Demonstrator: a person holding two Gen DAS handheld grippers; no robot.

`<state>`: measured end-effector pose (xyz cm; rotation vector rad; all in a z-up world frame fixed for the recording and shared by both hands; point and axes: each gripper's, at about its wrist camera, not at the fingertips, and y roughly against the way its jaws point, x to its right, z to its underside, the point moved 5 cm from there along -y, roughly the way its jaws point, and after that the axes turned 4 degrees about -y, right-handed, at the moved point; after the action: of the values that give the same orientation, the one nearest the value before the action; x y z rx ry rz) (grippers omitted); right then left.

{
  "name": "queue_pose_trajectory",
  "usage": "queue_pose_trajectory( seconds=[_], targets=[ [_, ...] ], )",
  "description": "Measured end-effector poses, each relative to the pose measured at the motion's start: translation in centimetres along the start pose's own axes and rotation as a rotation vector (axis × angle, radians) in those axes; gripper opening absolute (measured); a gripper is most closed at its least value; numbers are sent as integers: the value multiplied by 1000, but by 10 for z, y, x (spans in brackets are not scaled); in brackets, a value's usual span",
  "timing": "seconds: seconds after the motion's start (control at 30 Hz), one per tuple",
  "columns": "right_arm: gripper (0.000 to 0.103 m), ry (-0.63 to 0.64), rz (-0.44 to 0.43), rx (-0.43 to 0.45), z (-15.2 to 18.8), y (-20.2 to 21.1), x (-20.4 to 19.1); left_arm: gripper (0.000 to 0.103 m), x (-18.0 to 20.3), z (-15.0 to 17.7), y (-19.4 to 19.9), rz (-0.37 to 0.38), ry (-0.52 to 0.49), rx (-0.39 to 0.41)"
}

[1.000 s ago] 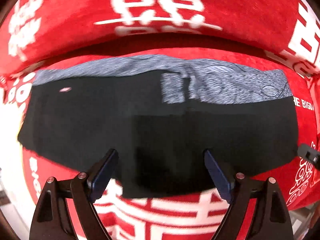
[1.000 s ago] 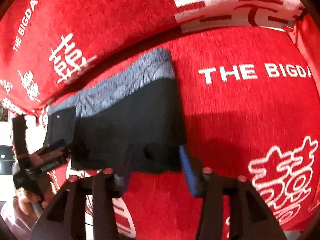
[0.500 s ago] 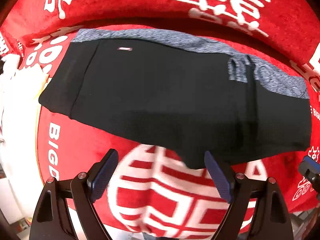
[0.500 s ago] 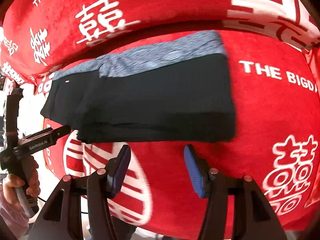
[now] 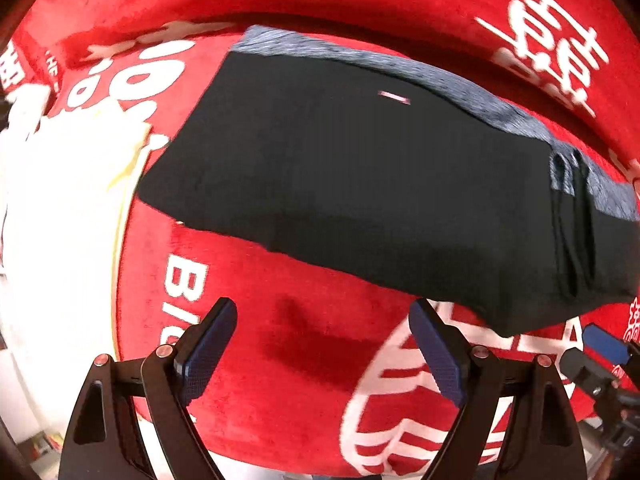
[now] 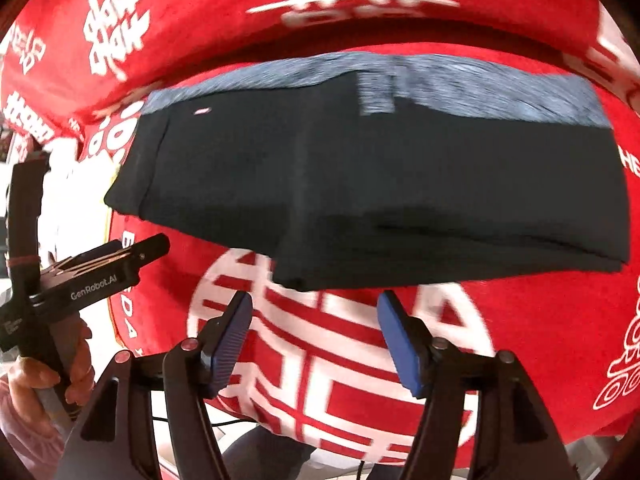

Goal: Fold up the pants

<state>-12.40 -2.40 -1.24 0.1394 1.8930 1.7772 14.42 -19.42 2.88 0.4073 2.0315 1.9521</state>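
Note:
The black pants [image 5: 360, 184] with a grey waistband [image 5: 480, 92] lie folded flat on the red cover, also seen in the right wrist view [image 6: 380, 184]. My left gripper [image 5: 324, 344] is open and empty, short of the pants' near edge, over bare red cloth. My right gripper [image 6: 316, 332] is open and empty, just short of the pants' near edge. The left gripper also shows at the left in the right wrist view [image 6: 120, 256], held in a hand.
The red cover [image 5: 304, 364] with white characters spans the seat and the backrest [image 6: 224, 4] behind the pants. A white cloth [image 5: 60, 184] lies at the left end. The cover's front edge drops off just below both grippers.
Both grippers have pulled back from the pants and shifted left along the near edge. The pants lie where they were.

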Motion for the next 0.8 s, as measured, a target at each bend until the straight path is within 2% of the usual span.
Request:
queue_pose_trajectory(
  seconds=[0.33,0.8],
  targets=[
    [72,72,37,-67,-10,-29,-27,89,-36,-4,-15,31,78,-15],
    [72,43,64,-108,-4,-49,-25,89,-62,-21,-34,58,73,-34]
  ],
)
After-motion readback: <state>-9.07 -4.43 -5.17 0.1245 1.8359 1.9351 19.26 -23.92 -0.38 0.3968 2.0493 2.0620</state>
